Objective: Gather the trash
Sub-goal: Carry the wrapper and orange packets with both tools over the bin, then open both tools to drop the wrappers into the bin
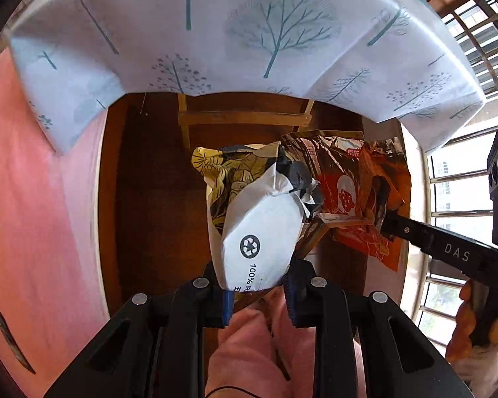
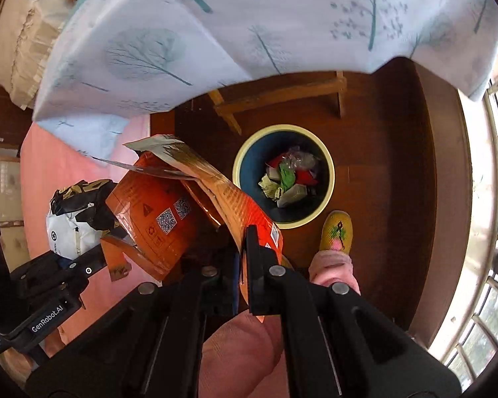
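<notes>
My left gripper (image 1: 257,293) is shut on a crumpled white, black and gold paper bag (image 1: 259,222) with a recycling mark, held in the air above the wooden floor. It also shows in the right wrist view (image 2: 73,219), with the left gripper (image 2: 68,262). My right gripper (image 2: 242,265) is shut on an orange foil wrapper (image 2: 169,212) with QR codes; in the left wrist view the wrapper (image 1: 345,179) hangs beside the bag, pinched by the right gripper (image 1: 381,212). A blue trash bin (image 2: 327,179) with a cream rim, holding several scraps, stands on the floor ahead.
A table with a white tree-print cloth (image 1: 249,33) overhangs ahead, with a wooden stool frame (image 2: 275,96) beneath it. A pink cover (image 1: 33,199) lies left. Window bars (image 2: 494,199) run along the right. A yellow slipper (image 2: 337,230) stands by the bin.
</notes>
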A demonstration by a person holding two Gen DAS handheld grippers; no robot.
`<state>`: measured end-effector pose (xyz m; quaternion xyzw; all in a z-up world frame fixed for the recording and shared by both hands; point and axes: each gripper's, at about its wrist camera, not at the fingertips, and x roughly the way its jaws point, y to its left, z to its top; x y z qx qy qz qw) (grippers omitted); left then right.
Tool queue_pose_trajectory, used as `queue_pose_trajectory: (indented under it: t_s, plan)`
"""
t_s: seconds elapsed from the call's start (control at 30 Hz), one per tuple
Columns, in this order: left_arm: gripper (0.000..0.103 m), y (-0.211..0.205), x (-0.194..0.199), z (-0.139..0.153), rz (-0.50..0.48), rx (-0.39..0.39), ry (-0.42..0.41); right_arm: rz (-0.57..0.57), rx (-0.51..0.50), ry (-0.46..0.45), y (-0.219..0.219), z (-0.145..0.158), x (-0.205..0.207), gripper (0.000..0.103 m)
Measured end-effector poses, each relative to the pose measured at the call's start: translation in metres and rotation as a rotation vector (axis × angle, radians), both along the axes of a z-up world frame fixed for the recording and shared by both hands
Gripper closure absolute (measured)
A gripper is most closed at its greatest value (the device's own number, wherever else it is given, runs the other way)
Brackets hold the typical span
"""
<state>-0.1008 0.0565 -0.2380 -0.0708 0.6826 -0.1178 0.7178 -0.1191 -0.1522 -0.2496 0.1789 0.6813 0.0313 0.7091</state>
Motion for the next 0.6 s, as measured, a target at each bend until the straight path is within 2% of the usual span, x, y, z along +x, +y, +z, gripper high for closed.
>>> queue_pose_trajectory:
  t_s: [0.13,0.4,0.6]
  plan:
    - [0.079,-0.016,0.012,-0.064,0.023,-0.005,0.013,-0.074,0.017,0.042,-0.016,-0.065,0.012,0.102]
    - [0.079,-0.045,0.036,-0.189,0.014,0.027,0.043,-0.144,0.044,0.109,-0.035,-0.195,0.038,0.102]
    - [0.077,-0.057,0.049,-0.255,-0.009,0.05,0.079,-0.156,0.038,0.144,-0.045,-0.273,0.055,0.102]
